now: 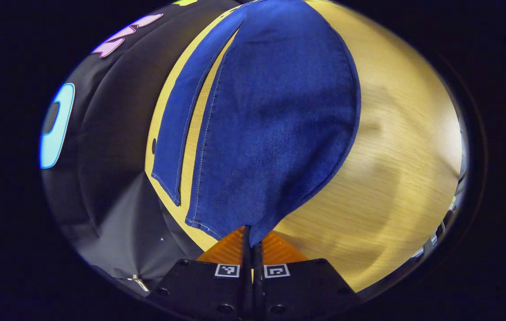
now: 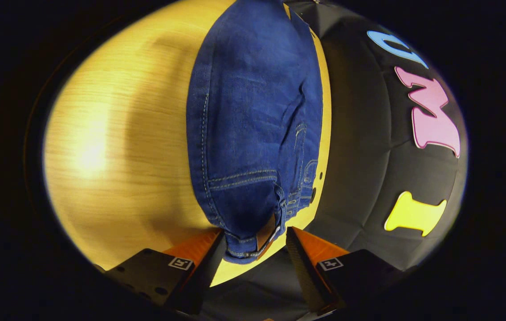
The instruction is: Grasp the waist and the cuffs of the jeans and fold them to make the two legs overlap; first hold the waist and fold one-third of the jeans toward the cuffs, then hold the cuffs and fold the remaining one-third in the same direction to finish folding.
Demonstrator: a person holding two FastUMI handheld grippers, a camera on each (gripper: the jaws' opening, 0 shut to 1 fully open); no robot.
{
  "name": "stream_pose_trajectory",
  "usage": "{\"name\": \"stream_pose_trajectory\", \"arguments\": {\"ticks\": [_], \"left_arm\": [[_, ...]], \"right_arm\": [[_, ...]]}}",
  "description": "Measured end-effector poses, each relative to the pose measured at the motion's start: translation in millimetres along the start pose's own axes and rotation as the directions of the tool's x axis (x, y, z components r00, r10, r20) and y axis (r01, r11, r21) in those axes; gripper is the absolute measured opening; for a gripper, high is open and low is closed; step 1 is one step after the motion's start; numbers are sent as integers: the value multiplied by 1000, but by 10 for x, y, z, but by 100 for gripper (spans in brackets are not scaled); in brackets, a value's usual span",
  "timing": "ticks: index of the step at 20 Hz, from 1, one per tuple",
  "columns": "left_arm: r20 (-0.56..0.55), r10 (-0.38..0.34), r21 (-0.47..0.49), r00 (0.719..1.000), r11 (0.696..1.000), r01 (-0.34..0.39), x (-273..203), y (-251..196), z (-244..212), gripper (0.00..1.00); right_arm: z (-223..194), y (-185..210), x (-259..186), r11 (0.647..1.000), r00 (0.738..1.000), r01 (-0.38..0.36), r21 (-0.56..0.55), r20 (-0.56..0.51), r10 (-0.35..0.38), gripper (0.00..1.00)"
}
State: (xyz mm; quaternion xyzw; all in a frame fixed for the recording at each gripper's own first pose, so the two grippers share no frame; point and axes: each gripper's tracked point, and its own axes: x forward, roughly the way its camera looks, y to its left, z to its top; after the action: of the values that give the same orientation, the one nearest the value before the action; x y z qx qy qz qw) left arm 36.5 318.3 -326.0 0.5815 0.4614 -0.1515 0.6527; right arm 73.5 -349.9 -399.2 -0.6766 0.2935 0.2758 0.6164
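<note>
Jeans [image 1: 275, 116] cuff pinched in left tongs [image 1: 251, 236]; waist between parted right tongs [image 2: 255, 243]

This is a staged recording booth, not a lived-in room: black cloth [image 2: 360, 147] hangs as a wall right at the far edge of a pale wood-grain desk [image 1: 395, 147], creased and pinned in folds, and bright light glares off the desk's bare top.
</note>
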Motion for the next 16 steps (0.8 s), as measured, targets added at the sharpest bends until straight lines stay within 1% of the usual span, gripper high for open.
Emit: {"name": "stream_pose_trajectory", "arguments": {"ticks": [1, 2, 4, 5, 6, 7, 8, 9, 10, 11, 14, 16], "left_arm": [[-1, 2, -3, 1000, 1000, -2, 10, 11, -4, 6], [-3, 6, -7, 1000, 1000, -6, 20, 14, -1, 5], [-5, 19, -13, 1000, 1000, -19, 21, 20, 3, 6], [-7, 26, -9, 1000, 1000, -26, 18, 22, -6, 5], [-8, 33, -8, 999, 999, -33, 15, 21, 0, 6], [-11, 35, -11, 999, 999, -35, 16, 26, 1, 6], [-13, 36, -24, 999, 999, -37, 20, 27, 10, 5], [-15, 33, -44, 999, 998, -34, 16, 27, 1, 5], [-17, 25, -72, 1000, 997, -26, 17, 14, 16, 5], [-16, 8, -102, 1000, 995, -10, -7, -3, 17, 6], [0, -65, -181, 998, 981, 64, -101, -102, 63, 5], [20, -117, -253, 993, 960, 118, -170, -133, 157, 6]], "right_arm": [[27, 7, 50, 1000, 1000, -7, 17, 5, 7, 77], [68, 46, 69, 999, 1000, -28, 47, 7, 27, 71], [114, 15, 136, 998, 1000, -13, 62, 0, 13, 40], [167, 4, 79, 997, 1000, -12, 74, -2, 12, 24], [187, 26, 61, 995, 1000, -27, 96, 16, 25, 16], [158, 49, 105, 990, 998, -56, 127, 23, 53, 13], [134, 72, 80, 986, 996, -81, 144, 41, 76, 13], [154, 87, 48, 986, 994, -101, 134, 60, 94, 10], [159, 77, 45, 986, 992, -116, 120, 69, 108, 10], [173, 96, 21, 985, 989, -134, 111, 82, 125, 7], [214, 166, -281, 981, 979, -182, 72, 110, 174, 7], [231, 90, -427, 980, 974, -193, 59, 130, 184, 7]]}}
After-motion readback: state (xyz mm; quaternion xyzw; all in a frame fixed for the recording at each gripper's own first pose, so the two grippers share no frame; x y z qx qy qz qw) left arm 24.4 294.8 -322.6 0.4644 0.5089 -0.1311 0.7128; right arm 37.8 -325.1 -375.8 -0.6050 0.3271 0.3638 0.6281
